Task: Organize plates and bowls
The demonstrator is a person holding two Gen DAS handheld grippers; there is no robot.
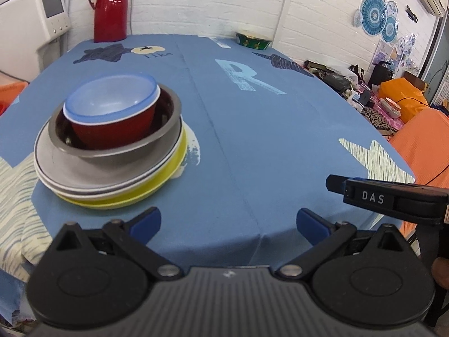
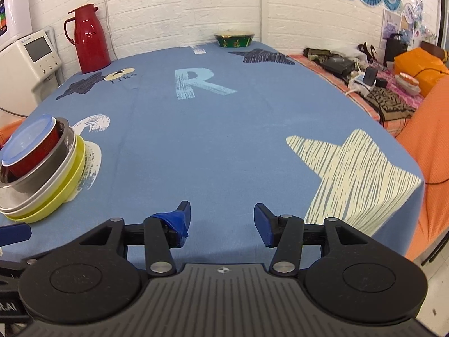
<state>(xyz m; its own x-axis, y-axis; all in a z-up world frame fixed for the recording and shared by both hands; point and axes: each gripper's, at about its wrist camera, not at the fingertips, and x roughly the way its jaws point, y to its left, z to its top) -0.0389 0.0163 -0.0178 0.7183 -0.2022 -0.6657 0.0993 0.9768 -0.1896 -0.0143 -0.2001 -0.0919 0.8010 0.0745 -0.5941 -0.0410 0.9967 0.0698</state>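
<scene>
I hold my left gripper (image 1: 228, 224) and right gripper (image 2: 221, 219) apart, empty; the 3 bowls (image 1: 112, 118) nest on the plates (image 1: 106, 179) (largest lowest) for stability.

bowls: 4 (image 1: 112, 112) | plates: 3 (image 1: 112, 168) | red jug: 1 (image 1: 110, 7) | tools: 2 (image 1: 228, 224)

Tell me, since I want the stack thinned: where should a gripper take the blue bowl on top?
Probably by the rim of the blue bowl, coming from above: only its lip shows above the red bowl it nests in, so one finger would go inside, one outside. Both grippers are open and empty.
</scene>
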